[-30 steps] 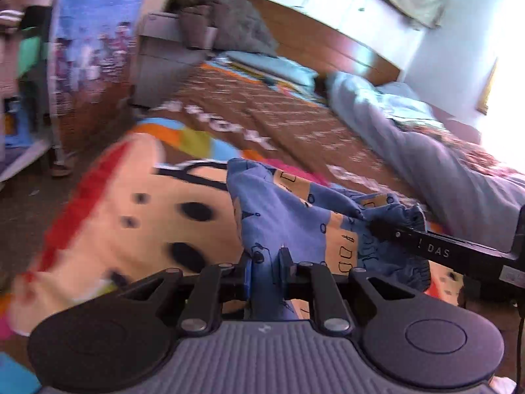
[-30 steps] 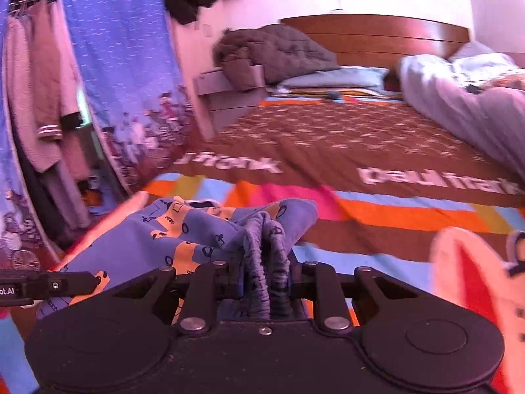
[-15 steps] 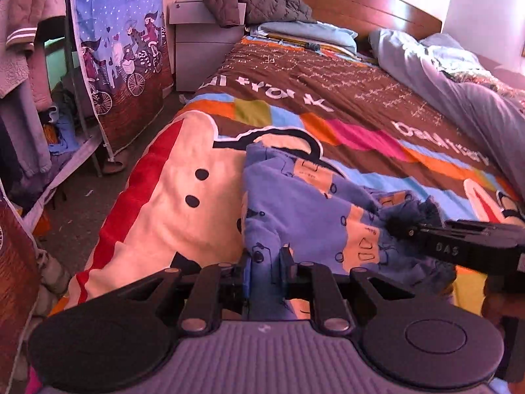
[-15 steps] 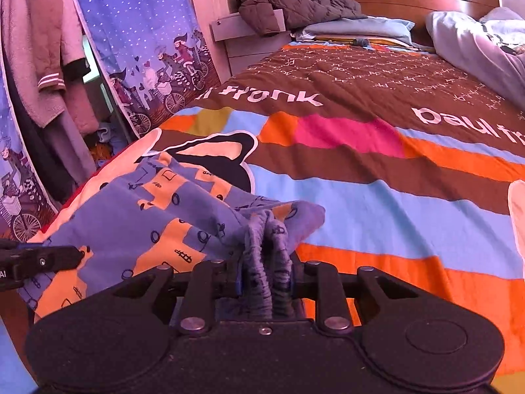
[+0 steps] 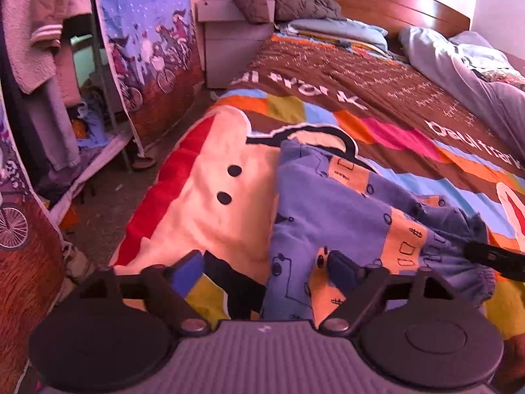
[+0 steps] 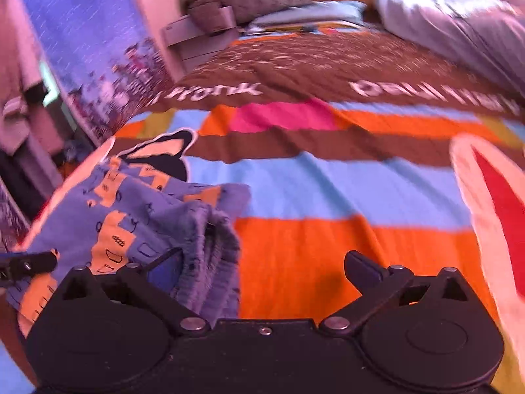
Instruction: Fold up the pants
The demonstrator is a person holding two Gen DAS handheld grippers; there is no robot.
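I see the pants (image 5: 344, 207) bunched on the bed (image 5: 393, 108). My left gripper (image 5: 262, 269) and right gripper (image 6: 262, 266) are both spread wide, grasping nothing, cloth lying between their fingers.

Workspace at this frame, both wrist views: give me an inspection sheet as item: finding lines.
Surface: bed with colourful patterned bedspread.
Job's things: blue printed pants lying bunched on the bedspread, gathered waistband toward the right gripper.
Clutter: grey duvet and pillow at the bed's far end.
Grippers: left gripper jaws apart, pants between them; right gripper jaws apart, waistband beside its left finger.
Cables: nothing seen.
Surroundings: wooden headboard, nightstand, bicycle-print curtain, hanging clothes.
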